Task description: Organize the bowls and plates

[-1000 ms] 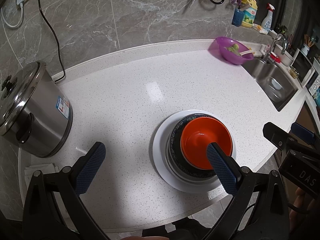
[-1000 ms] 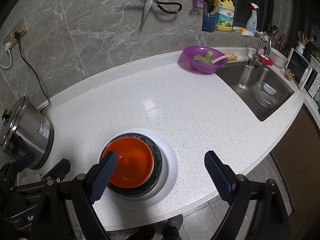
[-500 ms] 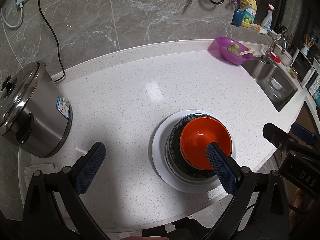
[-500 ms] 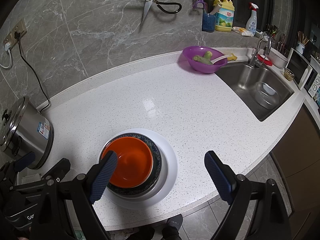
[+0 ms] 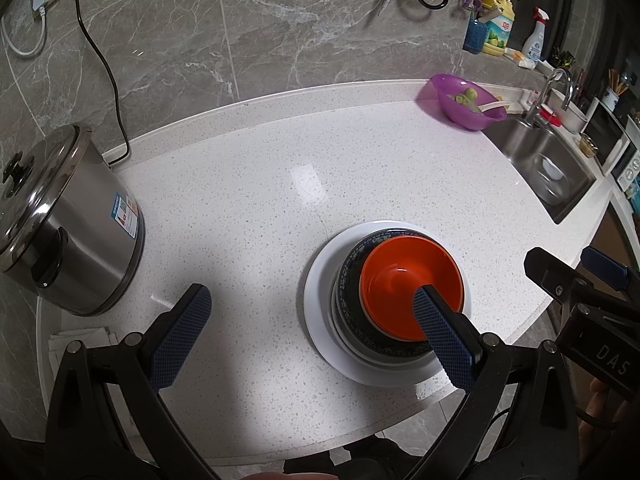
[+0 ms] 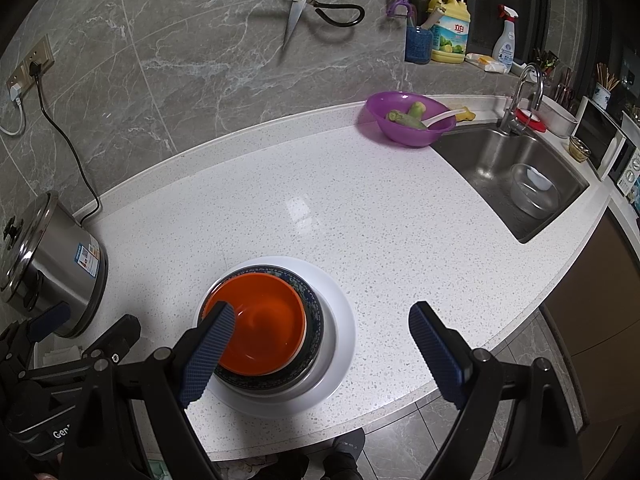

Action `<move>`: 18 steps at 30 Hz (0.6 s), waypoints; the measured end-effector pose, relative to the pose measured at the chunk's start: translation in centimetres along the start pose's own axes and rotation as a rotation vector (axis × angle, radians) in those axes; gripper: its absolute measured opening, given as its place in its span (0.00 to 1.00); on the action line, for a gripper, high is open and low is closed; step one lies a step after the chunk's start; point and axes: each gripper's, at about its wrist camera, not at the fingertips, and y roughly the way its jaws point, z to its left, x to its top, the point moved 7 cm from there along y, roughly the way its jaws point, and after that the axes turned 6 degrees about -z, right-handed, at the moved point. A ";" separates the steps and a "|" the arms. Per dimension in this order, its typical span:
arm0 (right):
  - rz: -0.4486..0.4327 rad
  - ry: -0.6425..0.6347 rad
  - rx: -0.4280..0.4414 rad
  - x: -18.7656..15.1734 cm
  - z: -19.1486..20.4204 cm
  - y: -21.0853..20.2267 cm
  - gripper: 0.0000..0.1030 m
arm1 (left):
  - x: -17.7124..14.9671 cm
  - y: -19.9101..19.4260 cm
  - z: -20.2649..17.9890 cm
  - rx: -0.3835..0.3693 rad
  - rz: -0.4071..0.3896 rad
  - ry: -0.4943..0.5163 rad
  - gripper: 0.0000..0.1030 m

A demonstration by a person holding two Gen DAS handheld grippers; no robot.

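Note:
Near the front edge of the white counter stands one stack: an orange bowl (image 5: pixel 400 276) (image 6: pixel 268 320) nested in a dark blue patterned bowl (image 5: pixel 347 294) (image 6: pixel 315 308), on a white plate (image 5: pixel 318 320) (image 6: pixel 342 332). My left gripper (image 5: pixel 312 292) hovers open above the counter, its right finger over the orange bowl's near rim, nothing between the pads. My right gripper (image 6: pixel 322 311) is open too, with its left finger over the orange bowl's left side and its right finger over bare counter. Neither touches the stack as far as I can tell.
A steel lidded pot (image 5: pixel 60 220) with a black cord stands at the left. At the back right a purple bowl (image 6: pixel 410 124) holds green vegetables and a spoon, beside the sink (image 6: pixel 516 176) with a glass bowl inside. Scissors (image 6: pixel 304 4) hang on the wall.

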 end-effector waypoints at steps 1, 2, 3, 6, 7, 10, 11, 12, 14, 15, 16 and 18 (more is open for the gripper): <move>0.000 -0.001 0.000 0.0 0.0 0.0 0.88 | 0.0 0.0 0.0 0.001 0.000 0.001 0.99; 0.001 -0.001 0.000 0.0 0.0 0.0 0.88 | 0.0 0.0 0.0 0.001 0.000 0.001 0.99; 0.001 -0.001 0.000 -0.1 -0.1 0.1 0.88 | 0.0 0.0 0.0 0.002 0.001 0.001 0.99; 0.002 -0.002 0.000 -0.1 -0.2 0.1 0.88 | 0.0 0.0 -0.2 0.002 0.002 -0.001 0.99; 0.002 -0.002 0.000 -0.1 -0.2 0.1 0.88 | 0.1 -0.1 -0.2 0.003 0.002 -0.002 0.99; 0.003 -0.001 -0.001 -0.1 -0.2 0.1 0.88 | 0.0 -0.1 -0.3 0.003 0.003 -0.002 0.99; 0.002 -0.001 0.000 0.0 -0.1 0.1 0.88 | 0.0 -0.1 -0.3 0.003 0.003 -0.002 0.99; 0.003 -0.001 -0.001 0.0 -0.2 0.1 0.88 | 0.1 0.0 -0.3 0.002 0.004 -0.002 0.99; 0.002 -0.002 -0.001 0.0 -0.1 0.1 0.88 | 0.1 -0.1 -0.4 0.004 0.004 -0.003 0.99; 0.003 -0.002 -0.001 0.0 -0.1 0.1 0.88 | 0.1 -0.1 -0.4 0.003 0.004 -0.003 0.99; 0.003 -0.001 -0.001 0.0 -0.1 0.1 0.88 | 0.1 -0.1 -0.4 0.004 0.004 -0.004 0.99; 0.004 -0.003 -0.001 -0.1 -0.3 0.3 0.88 | 0.1 -0.1 -0.4 0.004 0.004 -0.003 0.99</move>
